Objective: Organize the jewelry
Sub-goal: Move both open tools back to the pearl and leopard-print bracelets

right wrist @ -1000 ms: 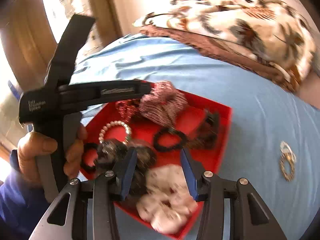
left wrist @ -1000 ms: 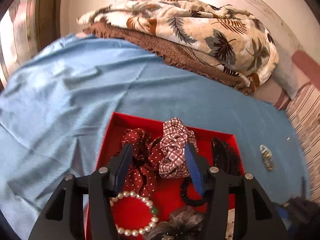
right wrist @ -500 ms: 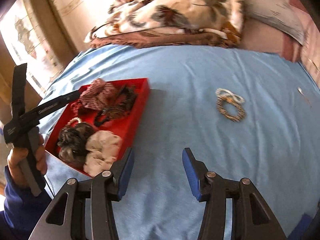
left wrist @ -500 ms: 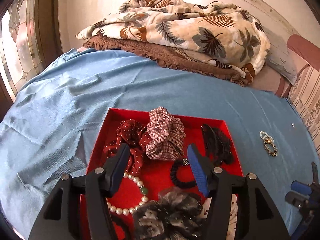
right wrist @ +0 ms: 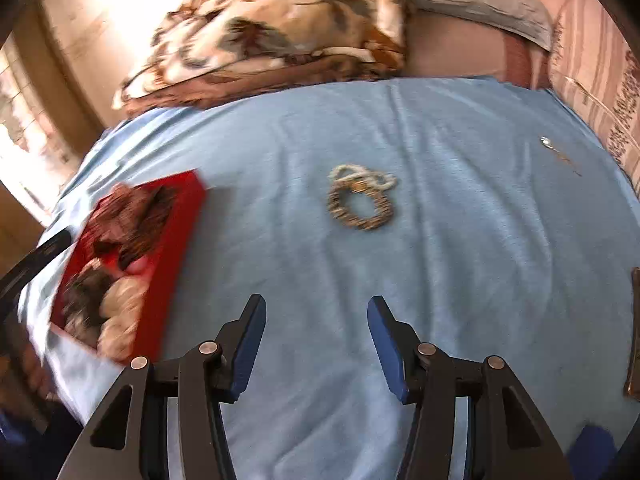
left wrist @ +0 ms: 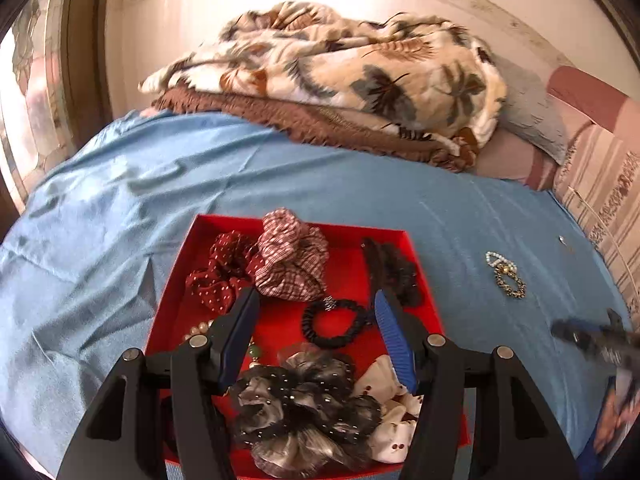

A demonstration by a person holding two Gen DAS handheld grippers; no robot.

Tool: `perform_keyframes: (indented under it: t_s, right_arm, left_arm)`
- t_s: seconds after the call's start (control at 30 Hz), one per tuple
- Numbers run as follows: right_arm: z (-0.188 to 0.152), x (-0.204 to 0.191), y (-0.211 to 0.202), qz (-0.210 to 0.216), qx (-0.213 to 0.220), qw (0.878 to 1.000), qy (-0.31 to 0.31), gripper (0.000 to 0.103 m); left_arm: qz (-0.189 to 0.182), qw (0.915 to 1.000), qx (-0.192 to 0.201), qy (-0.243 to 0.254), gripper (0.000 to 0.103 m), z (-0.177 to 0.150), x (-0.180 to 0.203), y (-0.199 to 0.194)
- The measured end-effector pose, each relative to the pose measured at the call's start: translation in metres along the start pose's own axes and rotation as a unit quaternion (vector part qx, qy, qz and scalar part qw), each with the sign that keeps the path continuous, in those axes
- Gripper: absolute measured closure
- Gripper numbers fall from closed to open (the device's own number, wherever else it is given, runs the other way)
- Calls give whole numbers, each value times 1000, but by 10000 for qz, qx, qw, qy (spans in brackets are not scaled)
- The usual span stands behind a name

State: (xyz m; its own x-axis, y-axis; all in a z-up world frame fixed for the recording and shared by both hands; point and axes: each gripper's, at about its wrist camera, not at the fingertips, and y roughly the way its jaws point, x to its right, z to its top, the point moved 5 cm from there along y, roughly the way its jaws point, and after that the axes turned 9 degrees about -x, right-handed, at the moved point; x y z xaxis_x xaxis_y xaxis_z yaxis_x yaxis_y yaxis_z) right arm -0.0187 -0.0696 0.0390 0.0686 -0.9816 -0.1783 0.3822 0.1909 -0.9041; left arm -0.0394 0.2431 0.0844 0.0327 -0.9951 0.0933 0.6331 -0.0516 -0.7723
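A red tray [left wrist: 182,248] on the blue sheet holds a checked scrunchie [left wrist: 292,260], a dotted red scrunchie [left wrist: 218,272], a black hair tie [left wrist: 334,322], a black clip [left wrist: 390,270], a grey scrunchie [left wrist: 304,408], a white scrunchie [left wrist: 390,408] and a pearl bracelet [left wrist: 196,328]. My left gripper [left wrist: 316,300] is open and empty above the tray. Two bracelets, one white, one gold-brown [right wrist: 360,202], lie on the sheet right of the tray [right wrist: 188,216]; they also show in the left wrist view [left wrist: 506,274]. My right gripper [right wrist: 316,306] is open and empty, short of them.
A folded leaf-print blanket [left wrist: 340,76] on a brown one lies at the back of the bed. A striped pillow [left wrist: 604,184] is at the right. A small shiny item [right wrist: 546,142] lies on the sheet at far right. A dark object [right wrist: 634,336] sits at the right edge.
My right gripper has swung from over the tray to the right, toward the two bracelets on the sheet. My left gripper has drawn back, showing more of the tray. Both stay open.
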Motion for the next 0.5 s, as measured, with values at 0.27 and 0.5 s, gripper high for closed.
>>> perform_keyframes:
  t_s: [0.27, 0.5]
  right_arm:
    - [54, 22, 38, -115, -108, 9991, 402, 46]
    - [61, 25, 77, -487, -371, 9977, 275, 73]
  left_arm:
    - [40, 9996, 124, 250, 43, 2, 13, 3]
    - [87, 9996, 42, 265, 43, 0, 14, 13]
